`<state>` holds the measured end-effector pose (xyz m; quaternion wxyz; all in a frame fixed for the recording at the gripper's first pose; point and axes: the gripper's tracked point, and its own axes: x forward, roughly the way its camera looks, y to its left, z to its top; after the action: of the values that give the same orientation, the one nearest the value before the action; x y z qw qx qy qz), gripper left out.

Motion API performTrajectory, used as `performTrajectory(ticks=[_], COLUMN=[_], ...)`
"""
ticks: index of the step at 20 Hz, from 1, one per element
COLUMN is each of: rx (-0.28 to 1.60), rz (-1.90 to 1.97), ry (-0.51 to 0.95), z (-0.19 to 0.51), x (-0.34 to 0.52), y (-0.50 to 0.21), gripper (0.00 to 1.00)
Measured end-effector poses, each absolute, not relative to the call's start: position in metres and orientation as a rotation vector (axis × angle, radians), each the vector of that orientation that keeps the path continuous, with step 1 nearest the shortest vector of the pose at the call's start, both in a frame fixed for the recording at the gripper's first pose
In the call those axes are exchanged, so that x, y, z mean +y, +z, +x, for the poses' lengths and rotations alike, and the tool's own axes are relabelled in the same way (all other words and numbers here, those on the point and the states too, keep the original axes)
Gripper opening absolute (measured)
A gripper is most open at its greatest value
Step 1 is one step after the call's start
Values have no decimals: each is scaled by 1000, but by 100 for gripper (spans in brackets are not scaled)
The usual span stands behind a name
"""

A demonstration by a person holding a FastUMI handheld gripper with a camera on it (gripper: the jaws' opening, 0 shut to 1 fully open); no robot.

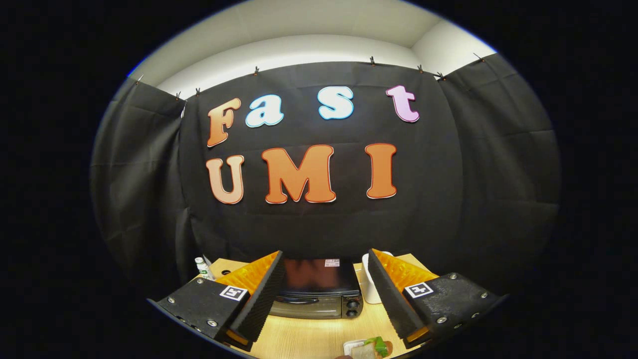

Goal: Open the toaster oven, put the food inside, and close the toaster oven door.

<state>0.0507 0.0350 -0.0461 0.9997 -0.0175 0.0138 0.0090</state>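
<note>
A black toaster oven [319, 291] stands on the wooden table [309, 336], its glass door shut and two knobs on its right side. It lies beyond and between my fingers. My gripper [325, 294] hangs high above the table, open wide, with nothing between its fingers. The food [375, 347], a sandwich with green and orange filling on a small white dish, sits near the table's front edge, below the right finger [394, 294].
A small white bottle with a green label [203, 268] stands at the table's back left corner. A white cup-like container [370, 284] stands just right of the oven. Black cloth walls close the booth behind and to the sides.
</note>
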Motion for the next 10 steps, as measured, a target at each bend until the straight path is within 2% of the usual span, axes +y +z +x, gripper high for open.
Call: performTrajectory(ticks=[5,10], rx=[131,181], rz=[41,-56], ry=[18,32], z=[111,162], x=[67,97], y=[-130,-196], gripper=[99,99])
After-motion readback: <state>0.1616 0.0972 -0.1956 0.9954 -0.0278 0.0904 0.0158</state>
